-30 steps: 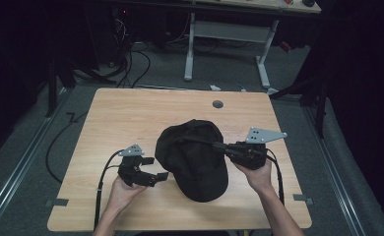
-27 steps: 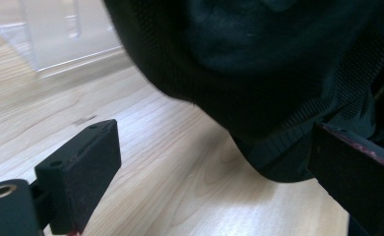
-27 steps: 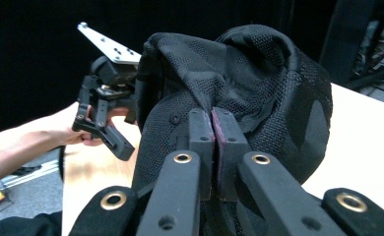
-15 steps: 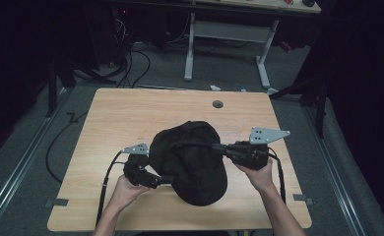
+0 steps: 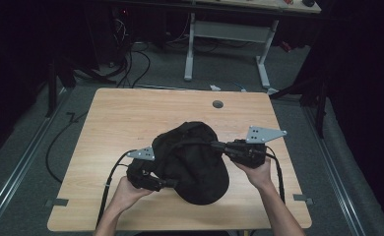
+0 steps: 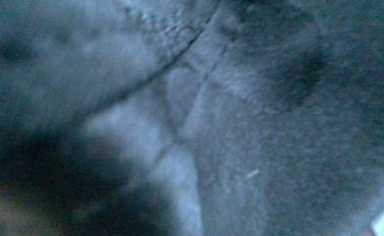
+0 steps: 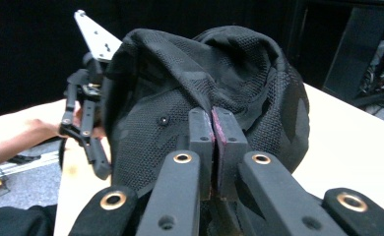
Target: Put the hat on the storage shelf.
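Black mesh fabric cap [image 5: 192, 162] sits mid light wooden bench [image 5: 131, 118]. Right tool [image 7: 212, 129] is clamped on a thin fold, which could slip out if tugged. Left tool [image 5: 168, 184] is pressed against the cap; can't tell its jaws.

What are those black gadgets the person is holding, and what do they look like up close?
Both are black handheld grippers: the left gripper and right gripper each carry a grey three-cornered plate and trail a black cable. The right one's fingers have brass rivets and reddish pads. Forearms are bare.
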`<action>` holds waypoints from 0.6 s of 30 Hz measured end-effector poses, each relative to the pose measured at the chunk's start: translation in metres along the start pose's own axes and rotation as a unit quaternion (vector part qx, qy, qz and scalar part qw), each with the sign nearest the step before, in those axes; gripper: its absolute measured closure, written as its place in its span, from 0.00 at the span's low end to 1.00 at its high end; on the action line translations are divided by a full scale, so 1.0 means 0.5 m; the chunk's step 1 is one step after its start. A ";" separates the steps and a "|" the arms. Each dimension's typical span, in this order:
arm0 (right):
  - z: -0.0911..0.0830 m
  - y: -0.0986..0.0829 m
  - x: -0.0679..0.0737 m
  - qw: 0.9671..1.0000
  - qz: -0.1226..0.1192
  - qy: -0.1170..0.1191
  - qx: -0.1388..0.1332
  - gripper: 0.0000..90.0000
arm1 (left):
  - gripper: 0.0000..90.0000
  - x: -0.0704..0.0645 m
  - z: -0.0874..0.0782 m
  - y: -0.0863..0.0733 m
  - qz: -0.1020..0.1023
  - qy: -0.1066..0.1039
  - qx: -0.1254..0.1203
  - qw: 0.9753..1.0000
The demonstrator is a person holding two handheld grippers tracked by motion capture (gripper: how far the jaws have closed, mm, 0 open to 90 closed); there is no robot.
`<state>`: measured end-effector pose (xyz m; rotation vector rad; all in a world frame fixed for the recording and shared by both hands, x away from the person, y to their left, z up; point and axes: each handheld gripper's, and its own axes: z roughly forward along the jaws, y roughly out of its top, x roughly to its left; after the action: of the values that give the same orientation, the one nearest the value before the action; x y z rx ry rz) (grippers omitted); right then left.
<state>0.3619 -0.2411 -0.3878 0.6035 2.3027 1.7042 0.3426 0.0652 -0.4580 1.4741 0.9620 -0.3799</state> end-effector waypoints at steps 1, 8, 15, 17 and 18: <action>0.002 -0.001 -0.002 1.000 0.002 -0.002 0.000 0.98 | 0.52 -0.002 -0.001 -0.001 0.000 -0.004 0.000 1.000; 0.010 0.002 -0.011 1.000 0.014 -0.022 0.003 0.98 | 0.69 -0.020 -0.010 -0.008 0.008 -0.015 0.016 1.000; 0.024 0.016 -0.010 0.999 0.017 -0.029 0.005 0.97 | 0.75 -0.042 -0.014 -0.018 0.037 -0.007 0.013 0.999; 0.024 0.017 -0.011 0.999 0.018 -0.029 0.004 0.97 | 0.76 -0.047 -0.017 -0.020 0.036 -0.011 0.011 0.999; 0.025 0.017 -0.011 0.999 0.019 -0.028 0.004 0.97 | 0.76 -0.048 -0.018 -0.021 0.040 -0.011 0.013 0.999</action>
<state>0.3736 -0.2309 -0.3838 0.6926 2.2739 1.6740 0.3178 0.0646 -0.4458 1.5251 0.8807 -0.3505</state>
